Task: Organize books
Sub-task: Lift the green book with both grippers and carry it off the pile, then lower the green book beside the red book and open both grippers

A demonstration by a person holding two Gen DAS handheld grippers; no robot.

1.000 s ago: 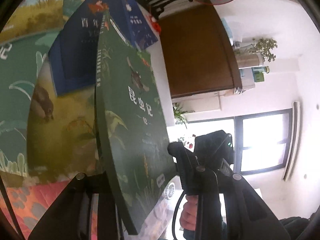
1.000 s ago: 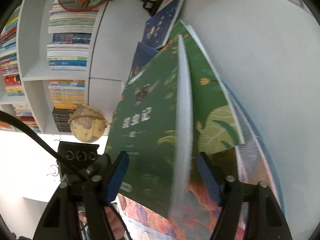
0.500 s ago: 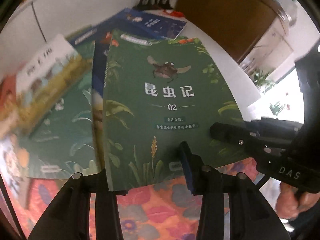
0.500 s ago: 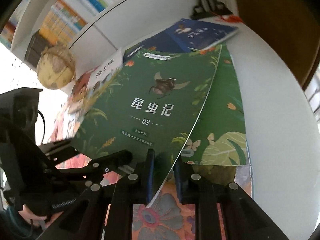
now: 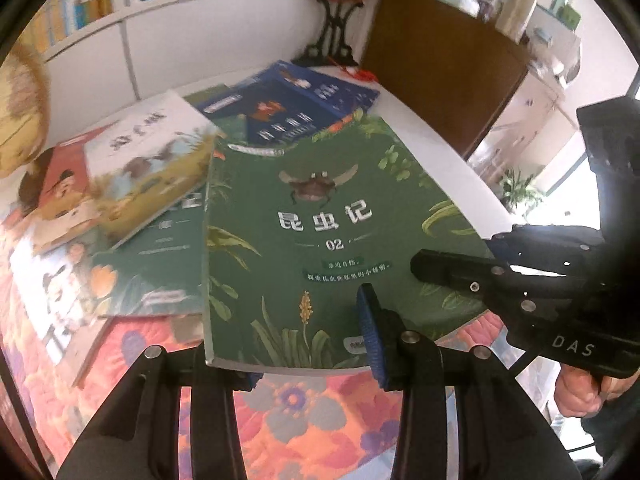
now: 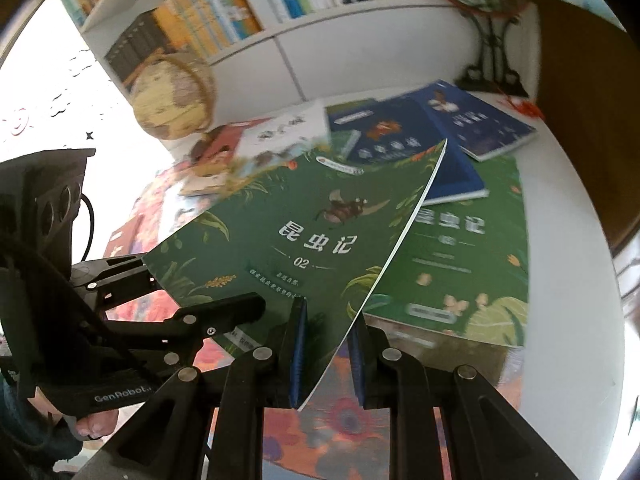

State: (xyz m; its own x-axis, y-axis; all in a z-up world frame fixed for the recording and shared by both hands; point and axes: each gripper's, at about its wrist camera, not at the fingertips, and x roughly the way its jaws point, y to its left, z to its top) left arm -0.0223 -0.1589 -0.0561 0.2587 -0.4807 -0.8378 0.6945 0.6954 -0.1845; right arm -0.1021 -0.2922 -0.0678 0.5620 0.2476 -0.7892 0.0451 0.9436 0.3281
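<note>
Green book: the volume marked "02" (image 5: 320,240) is held up at a tilt above the other books on the white round table (image 6: 560,208); this book is the landmark for all places below.
Left gripper (image 5: 312,360): closed on the book's near bottom edge; one blue pad (image 5: 368,332) lies on the front cover, the other finger is under the book.
Right gripper (image 6: 326,356): clamped tight on the book's lower right corner, the thin edge running between both blue pads (image 6: 298,352).
Beneath the book: a second green book (image 6: 460,264) lies flat, showing to its right.
Beyond the book's top edge: two dark blue books (image 5: 296,116), overlapping.
Left of the book: a pale illustrated book (image 5: 148,160), blurred, and a floral cloth (image 5: 312,412) under the near edge.
Left wrist view only: the book's spine edge, a brown panel (image 5: 448,64), a hand (image 5: 580,392) on the right gripper's handle.
Right wrist view only: a globe (image 6: 172,100), the shelf of books (image 6: 224,4), the cover's curled right edge.
</note>
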